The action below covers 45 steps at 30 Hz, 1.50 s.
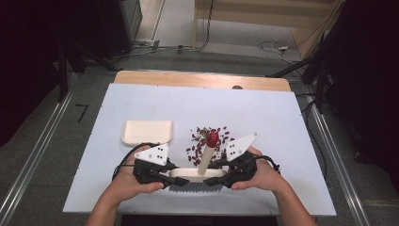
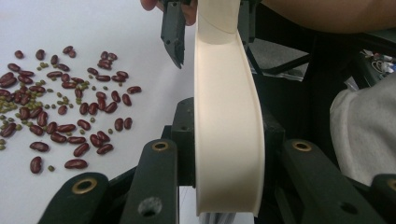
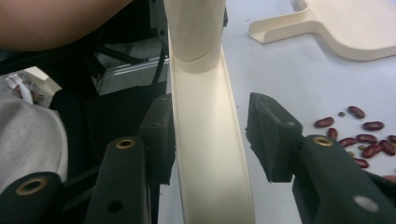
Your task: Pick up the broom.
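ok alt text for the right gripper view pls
A cream brush head runs up between the right gripper's black fingers, one finger against it and the other apart. Red beans lie scattered on the white table, with a cream dustpan behind.

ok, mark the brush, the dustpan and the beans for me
brush [image 1: 205, 159], high view, middle of its cream handle
dustpan [image 1: 147, 131], high view, centre of its flat cream pan
beans [image 2: 70, 98], left gripper view, middle of the red scatter on the table
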Available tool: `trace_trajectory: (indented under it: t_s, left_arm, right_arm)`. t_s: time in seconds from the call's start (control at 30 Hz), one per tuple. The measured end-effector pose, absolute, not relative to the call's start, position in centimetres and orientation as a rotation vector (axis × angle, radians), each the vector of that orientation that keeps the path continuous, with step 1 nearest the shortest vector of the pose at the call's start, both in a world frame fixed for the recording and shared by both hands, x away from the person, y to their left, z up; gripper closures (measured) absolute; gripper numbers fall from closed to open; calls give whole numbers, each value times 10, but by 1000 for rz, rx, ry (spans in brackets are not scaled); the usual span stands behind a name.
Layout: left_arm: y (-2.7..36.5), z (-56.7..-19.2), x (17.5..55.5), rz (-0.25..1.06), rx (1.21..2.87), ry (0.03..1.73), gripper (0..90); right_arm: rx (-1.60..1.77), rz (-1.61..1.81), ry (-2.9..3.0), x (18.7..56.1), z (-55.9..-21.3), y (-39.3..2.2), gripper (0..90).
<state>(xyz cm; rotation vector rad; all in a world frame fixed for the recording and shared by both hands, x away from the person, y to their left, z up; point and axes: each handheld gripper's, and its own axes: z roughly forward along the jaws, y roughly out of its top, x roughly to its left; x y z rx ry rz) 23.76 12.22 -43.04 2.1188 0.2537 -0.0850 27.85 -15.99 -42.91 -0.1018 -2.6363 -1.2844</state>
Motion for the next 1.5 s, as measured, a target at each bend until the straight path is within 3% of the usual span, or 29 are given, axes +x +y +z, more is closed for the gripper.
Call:
trace_trajectory:
  t_s: [0.2,0.5,0.67,0.7,0.73,0.77,0.9,1.1,1.5]
  left_arm:
    - [122,-433,239,-113,2123,253,689]
    - [130,-436,243,-163,2081,269,680]
    - [143,-438,246,-61,2012,396,408]
    - [147,-438,247,-32,1995,431,408]
    - [150,-438,248,-7,1977,459,319]
    - [154,-438,248,8,1957,481,319]
    - [167,-438,248,92,1888,587,113]
    - [186,-440,249,144,1798,705,0]
    - [217,-444,240,275,1706,815,0]
  right_arm:
    - [-65,-1243,-2608,278,-433,-157,634]
    - [-57,-1291,-2619,274,-432,-155,653]
    - [-141,-1307,-2733,273,-430,-154,653]
    - [-141,-1307,-2733,273,-430,-154,653]
    - [-193,-1351,-2727,277,-429,-159,653]
    - [-193,-1351,-2727,277,-429,-159,653]
    - [-392,-1482,-2716,291,-420,-179,653]
    - [-741,-1618,-2713,306,-414,-203,653]
    - [-1418,-1638,-2691,332,-420,-248,653]
